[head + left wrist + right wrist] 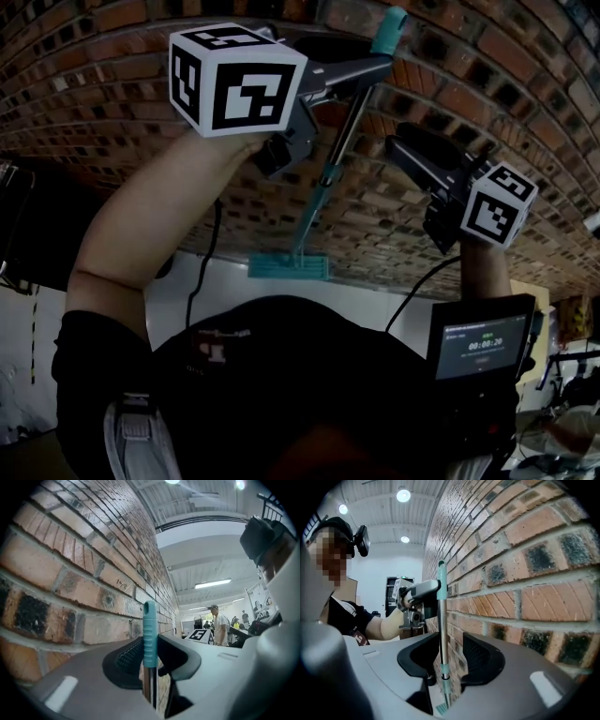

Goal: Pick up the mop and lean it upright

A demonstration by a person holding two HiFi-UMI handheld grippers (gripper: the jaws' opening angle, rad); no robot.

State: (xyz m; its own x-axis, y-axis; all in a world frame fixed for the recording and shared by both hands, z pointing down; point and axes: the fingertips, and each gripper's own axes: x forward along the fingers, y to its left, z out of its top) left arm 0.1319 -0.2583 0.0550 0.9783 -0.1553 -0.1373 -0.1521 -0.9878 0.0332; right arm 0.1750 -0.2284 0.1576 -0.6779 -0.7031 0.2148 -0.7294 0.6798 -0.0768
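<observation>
Head view: mop point(323, 187) long axis near upright, top tilted toward brick wall point(487, 84), mop head point(289, 266) at wall foot. Nearer hand: left claw point(370, 67), clamped on teal grip point(389, 33) at top. Off along wall: right claw point(398, 145), wide, empty, clear of pole. Top-to-wall contact unclear; judgement: release hinges on it.

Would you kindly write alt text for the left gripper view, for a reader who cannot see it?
The left claw grips the teal top of the mop handle, held upright close beside a red brick wall. Behind, people stand in a bright white hall.
</observation>
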